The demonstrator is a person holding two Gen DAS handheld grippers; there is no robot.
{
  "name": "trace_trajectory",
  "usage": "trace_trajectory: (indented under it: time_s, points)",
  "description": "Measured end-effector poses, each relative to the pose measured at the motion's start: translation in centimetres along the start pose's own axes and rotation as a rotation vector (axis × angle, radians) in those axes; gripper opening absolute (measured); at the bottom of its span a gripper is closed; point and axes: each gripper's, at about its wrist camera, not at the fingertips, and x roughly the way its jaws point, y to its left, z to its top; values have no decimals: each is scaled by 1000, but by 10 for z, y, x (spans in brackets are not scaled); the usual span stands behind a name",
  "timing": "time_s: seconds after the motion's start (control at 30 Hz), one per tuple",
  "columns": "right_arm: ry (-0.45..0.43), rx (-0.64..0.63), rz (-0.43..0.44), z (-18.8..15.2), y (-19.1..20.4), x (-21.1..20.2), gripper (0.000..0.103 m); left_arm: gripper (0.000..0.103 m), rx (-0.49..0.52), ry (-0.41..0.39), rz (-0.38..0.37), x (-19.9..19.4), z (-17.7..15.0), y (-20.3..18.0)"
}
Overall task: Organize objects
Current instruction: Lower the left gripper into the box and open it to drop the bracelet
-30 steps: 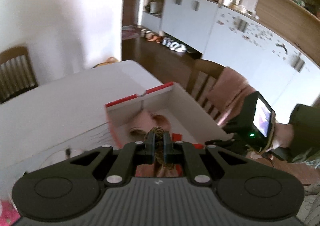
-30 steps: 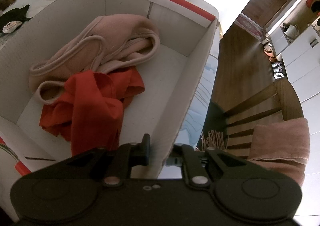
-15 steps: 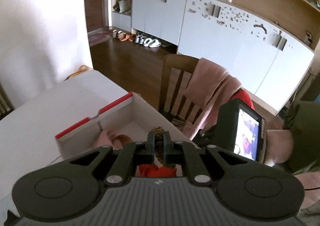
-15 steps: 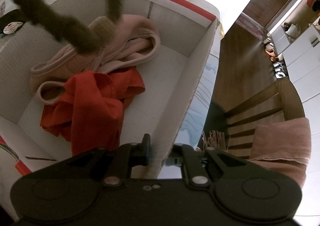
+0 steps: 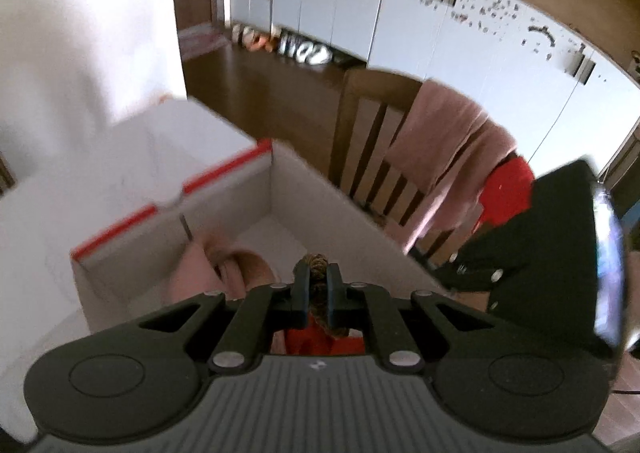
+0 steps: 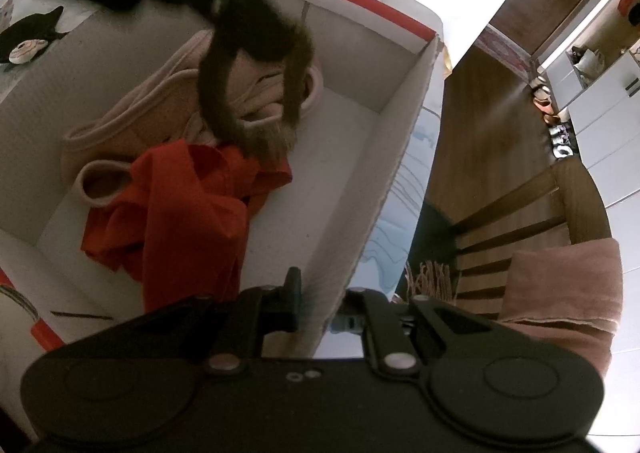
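A white cardboard box [image 6: 400, 133] with red rim strips [image 5: 172, 197] stands on the table. Inside lie a pink garment [image 6: 140, 121] and a crumpled red cloth [image 6: 180, 205]. My left gripper [image 5: 318, 293] is shut on a brown furry loop [image 5: 318, 265]. In the right wrist view that loop [image 6: 248, 93] hangs from the dark blurred gripper at the top left, and its lower end reaches the pink garment and the red cloth. My right gripper [image 6: 322, 301] is shut on the box's near side wall, one finger inside and one outside.
A wooden chair [image 6: 520, 221] with a pink towel [image 5: 440, 141] stands right beside the box. White cabinets [image 5: 480, 33] and shoes [image 5: 296, 47] lie beyond on the wood floor. A black-and-white soft item [image 6: 28, 41] lies on the table past the box's left wall.
The left gripper has come over the box and sunk. The brown loop entered the right wrist view from the top left and now hangs down onto the clothes. The right gripper has kept still.
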Motion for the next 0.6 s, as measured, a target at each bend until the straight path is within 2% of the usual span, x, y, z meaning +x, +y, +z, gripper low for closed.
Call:
trace_trajectory:
  time_s: [0.17, 0.6]
  points:
    - [0, -4, 1, 0, 1, 0, 10, 7, -9, 91, 30, 24, -16, 3]
    - [2, -18, -6, -2, 2, 1, 11, 7, -22, 212, 62, 46, -42, 10]
